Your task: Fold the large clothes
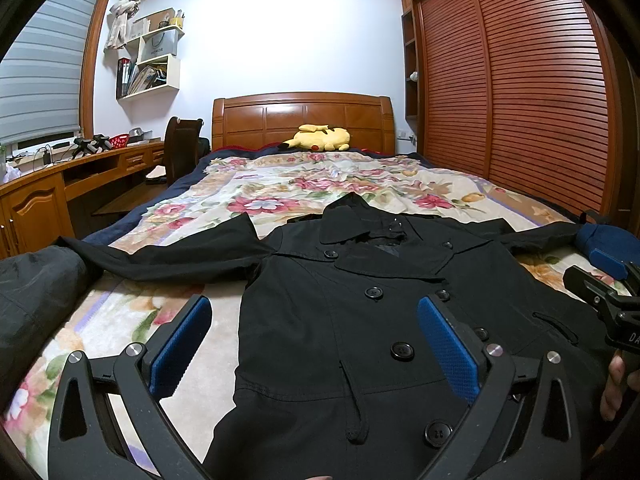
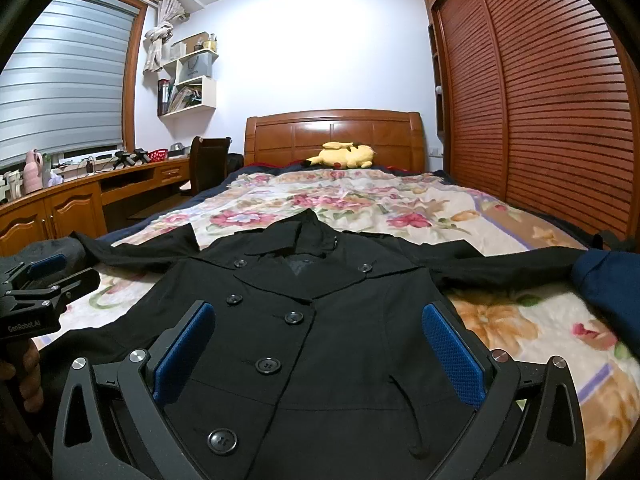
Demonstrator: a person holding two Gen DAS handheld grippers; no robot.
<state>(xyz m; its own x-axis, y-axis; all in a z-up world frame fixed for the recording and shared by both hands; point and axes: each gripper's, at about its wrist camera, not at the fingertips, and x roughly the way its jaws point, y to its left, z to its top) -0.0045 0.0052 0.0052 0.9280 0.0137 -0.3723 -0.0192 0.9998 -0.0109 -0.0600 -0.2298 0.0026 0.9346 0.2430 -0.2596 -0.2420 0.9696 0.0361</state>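
Observation:
A black double-breasted coat (image 1: 340, 292) (image 2: 320, 304) lies face up and spread flat on the floral bed cover, collar toward the headboard, both sleeves stretched out sideways. My left gripper (image 1: 316, 320) hovers open over the coat's left front, its blue pads (image 1: 182, 344) wide apart with nothing between them. My right gripper (image 2: 320, 332) is open above the coat's right front, one pad (image 2: 452, 352) near the coat's right edge. Each gripper shows at the edge of the other's view, the right gripper (image 1: 604, 280) and the left gripper (image 2: 40, 276), each held by a hand.
The floral bed cover (image 1: 312, 188) reaches to a wooden headboard (image 1: 300, 116) with a yellow plush toy (image 1: 320, 138). A dark blue garment (image 2: 608, 288) lies at the right sleeve end, a dark bundle (image 1: 36, 292) at the left. A desk (image 1: 80, 176) and chair stand left, a slatted wardrobe (image 1: 520, 80) right.

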